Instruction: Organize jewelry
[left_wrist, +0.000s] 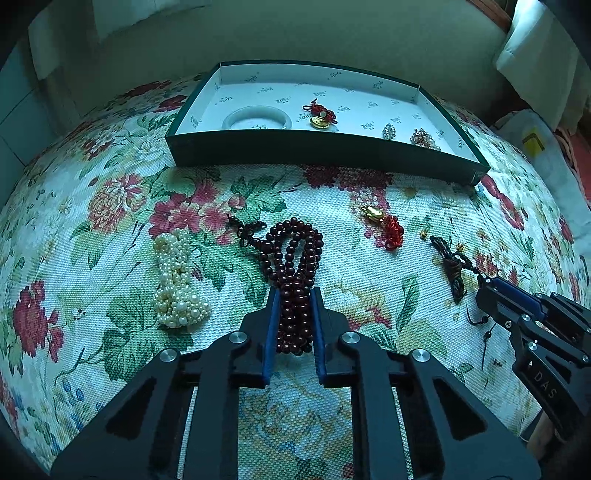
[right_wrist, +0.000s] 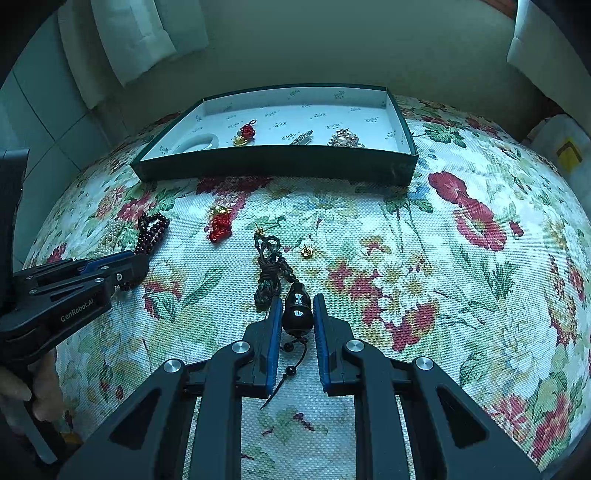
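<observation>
My left gripper (left_wrist: 294, 295) is shut on a coiled string of dark red beads (left_wrist: 295, 247) that lies on the floral cloth. In the right wrist view, the left gripper (right_wrist: 140, 266) is at the left with those beads (right_wrist: 153, 230) beyond it. My right gripper (right_wrist: 297, 298) is shut on a black gourd pendant (right_wrist: 297, 314). Its dark knotted cord (right_wrist: 269, 273) trails away over the cloth. In the left wrist view the right gripper (left_wrist: 484, 284) is at the right edge, by the same cord (left_wrist: 452, 266).
A green box (left_wrist: 317, 151) at the back holds a white bangle (left_wrist: 258, 120), a red knot charm (left_wrist: 321, 116) and two brooches (left_wrist: 424, 139). On the cloth lie a pearl necklace (left_wrist: 177, 280), another red knot charm (left_wrist: 384, 221) and small gold earrings (right_wrist: 306, 251).
</observation>
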